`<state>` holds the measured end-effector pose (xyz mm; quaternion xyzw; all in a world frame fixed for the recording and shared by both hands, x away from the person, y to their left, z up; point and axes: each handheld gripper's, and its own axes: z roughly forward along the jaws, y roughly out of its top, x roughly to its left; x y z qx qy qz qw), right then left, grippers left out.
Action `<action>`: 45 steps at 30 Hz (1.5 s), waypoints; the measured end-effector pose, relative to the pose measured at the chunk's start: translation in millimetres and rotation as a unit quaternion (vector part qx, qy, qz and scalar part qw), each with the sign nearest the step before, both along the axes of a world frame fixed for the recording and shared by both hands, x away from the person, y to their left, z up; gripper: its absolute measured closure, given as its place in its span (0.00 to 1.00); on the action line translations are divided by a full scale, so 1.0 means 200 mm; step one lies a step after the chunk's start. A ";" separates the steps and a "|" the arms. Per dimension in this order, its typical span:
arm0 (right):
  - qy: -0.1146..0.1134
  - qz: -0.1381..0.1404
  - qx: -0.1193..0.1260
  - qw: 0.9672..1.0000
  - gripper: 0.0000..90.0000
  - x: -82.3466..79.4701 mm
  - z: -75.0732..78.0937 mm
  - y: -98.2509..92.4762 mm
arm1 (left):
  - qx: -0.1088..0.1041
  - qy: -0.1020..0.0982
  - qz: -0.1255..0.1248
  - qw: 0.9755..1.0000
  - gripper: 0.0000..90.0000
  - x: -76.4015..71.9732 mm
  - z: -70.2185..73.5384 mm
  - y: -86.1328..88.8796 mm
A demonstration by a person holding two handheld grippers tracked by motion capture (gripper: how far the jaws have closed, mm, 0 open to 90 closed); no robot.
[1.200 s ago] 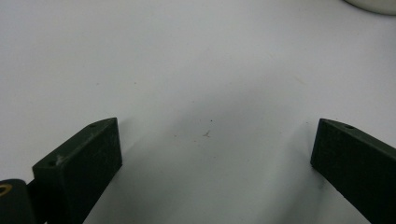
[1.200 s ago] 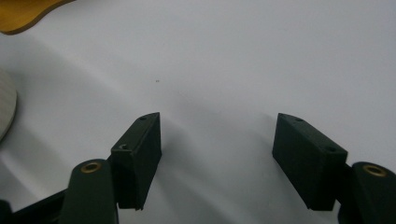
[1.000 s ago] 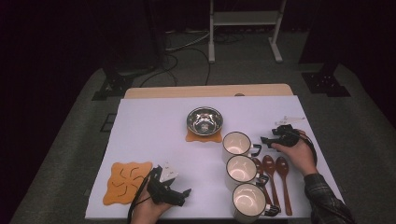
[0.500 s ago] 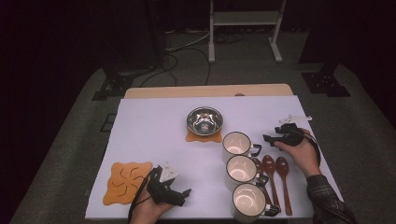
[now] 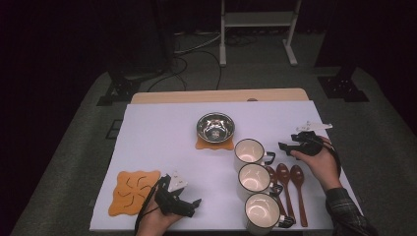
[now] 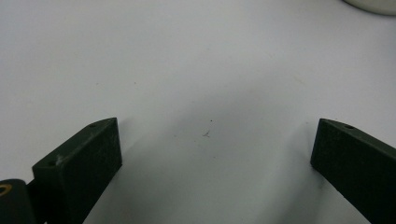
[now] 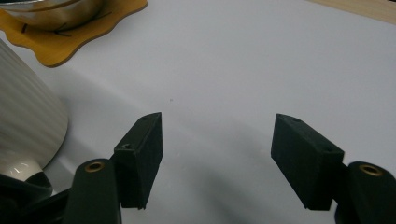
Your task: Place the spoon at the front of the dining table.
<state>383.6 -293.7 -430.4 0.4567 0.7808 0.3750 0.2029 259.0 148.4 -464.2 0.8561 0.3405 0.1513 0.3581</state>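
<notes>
Hovering just beside the handle of the farthest of 3 cream mugs (image 5: 249, 152), the right hand-held gripper (image 5: 283, 146) points left across the white bench (image 5: 162, 137) with its jaws spread wide and nothing between them; in the right gripper view the ribbed side of that mug (image 7: 25, 126) stands just left of the left jaw, apart from it, and bare bench shows between the 2 pads. The mugs stand in a row running toward the person, the middle mug (image 5: 253, 178) and the nearest mug (image 5: 262, 213) close behind the first, each with a dark handle on its right. Beside them lie 3 wooden spoons (image 5: 287, 183), bowls pointing away, just below the right hand (image 5: 322, 160). Farther back a steel bowl (image 5: 215, 128) sits on an orange coaster (image 5: 213, 144), whose wavy edge also shows at the top left of the right gripper view. A second orange coaster (image 5: 132, 191) lies bare at the front left of the bench. Next to it the left hand-held gripper (image 5: 194, 206) rests low over the bench, well apart from the mugs, its jaws likewise wide open and empty, with only white surface between them in the left gripper view.
</notes>
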 end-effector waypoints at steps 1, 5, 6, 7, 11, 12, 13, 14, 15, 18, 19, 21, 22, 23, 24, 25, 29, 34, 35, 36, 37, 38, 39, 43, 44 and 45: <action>0.001 0.000 0.002 1.000 0.36 0.00 0.00 0.00 | 0.000 0.000 0.000 1.000 0.01 0.00 0.00 0.00; -0.001 -0.002 0.005 1.000 0.36 -0.02 0.01 -0.01 | 0.000 0.000 -0.001 1.000 0.01 0.00 0.00 0.00; -0.001 -0.003 0.007 1.000 0.36 -0.03 0.01 -0.01 | 0.000 0.001 -0.001 1.000 0.01 0.00 0.00 0.00; -0.002 -0.003 0.008 1.000 0.36 -0.04 0.02 -0.01 | 0.000 0.000 0.000 1.000 0.01 0.00 0.00 0.00; -0.001 -0.006 0.013 1.000 0.36 -0.07 0.02 -0.03 | 0.000 0.000 -0.001 1.000 0.01 0.00 0.00 0.00; -0.002 -0.007 0.013 1.000 0.36 -0.07 0.02 -0.03 | 0.000 0.001 -0.001 1.000 0.01 0.00 0.00 0.00; -0.002 -0.008 0.014 1.000 0.36 -0.08 0.02 -0.03 | 0.000 0.000 -0.001 1.000 0.01 0.00 0.00 0.00; -0.001 -0.008 0.013 1.000 0.36 -0.08 0.02 -0.04 | 0.000 0.001 -0.001 1.000 0.01 0.00 0.00 0.00; -0.001 -0.008 0.012 1.000 0.36 -0.09 0.02 -0.04 | 0.000 0.000 -0.001 1.000 0.01 0.00 0.00 0.00; -0.001 -0.011 0.015 1.000 0.36 -0.10 0.02 -0.05 | -0.001 0.000 0.000 1.000 0.01 0.00 0.00 0.00; -0.001 -0.012 0.015 1.000 0.36 -0.11 0.02 -0.05 | -0.001 0.000 0.000 1.000 0.01 0.00 0.00 0.00; -0.001 -0.013 0.016 1.000 0.36 -0.12 0.02 -0.06 | 0.000 0.000 -0.001 1.000 0.01 0.00 0.00 0.00; -0.002 -0.013 0.016 1.000 0.36 -0.13 0.02 -0.06 | 0.000 0.000 -0.001 1.000 0.01 0.00 0.00 0.00; 0.000 -0.014 0.017 1.000 0.36 -0.14 0.02 -0.06 | 0.000 0.000 -0.001 1.000 0.01 0.00 0.00 0.00; 0.000 -0.015 0.017 1.000 0.36 -0.15 0.02 -0.07 | 0.000 0.000 -0.001 1.000 0.01 0.00 0.00 0.00; -0.001 -0.015 0.017 1.000 0.36 -0.16 0.02 -0.07 | 0.000 0.000 -0.001 1.000 0.01 0.00 0.00 0.00; -0.002 -0.014 0.018 1.000 0.36 -0.19 0.02 -0.08 | 0.000 0.000 -0.001 1.000 0.01 0.00 0.00 0.00; 0.002 -0.013 0.016 1.000 0.36 -0.23 0.02 -0.08 | 0.000 -0.001 0.000 1.000 0.01 0.00 0.00 0.00; 0.003 -0.011 0.015 1.000 0.36 -0.24 0.01 -0.08 | 0.000 -0.001 0.000 1.000 0.01 0.00 0.00 0.00; 0.003 -0.011 0.015 1.000 0.36 -0.24 0.01 -0.08 | 0.000 -0.001 0.000 1.000 0.01 0.00 0.00 0.00; 0.004 -0.011 0.014 1.000 0.36 -0.25 0.01 -0.07 | 0.000 -0.001 0.000 1.000 0.01 0.00 0.00 0.00; 0.005 -0.011 0.014 1.000 0.36 -0.26 0.01 -0.07 | 0.000 -0.001 0.000 1.000 0.01 0.00 0.00 0.00; 0.005 -0.010 0.014 1.000 0.36 -0.26 0.01 -0.07 | -0.001 -0.001 0.000 1.000 0.01 0.00 0.00 0.00; 0.006 -0.011 0.013 1.000 0.36 -0.28 0.01 -0.08 | -0.001 -0.001 0.000 1.000 0.01 0.00 0.00 0.00; 0.007 -0.012 0.013 1.000 0.36 -0.29 0.01 -0.08 | -0.001 -0.001 0.000 1.000 0.01 0.00 0.00 0.00; 0.007 -0.013 0.014 1.000 0.36 -0.29 0.01 -0.08 | -0.001 -0.001 0.000 1.000 0.01 0.00 0.00 0.00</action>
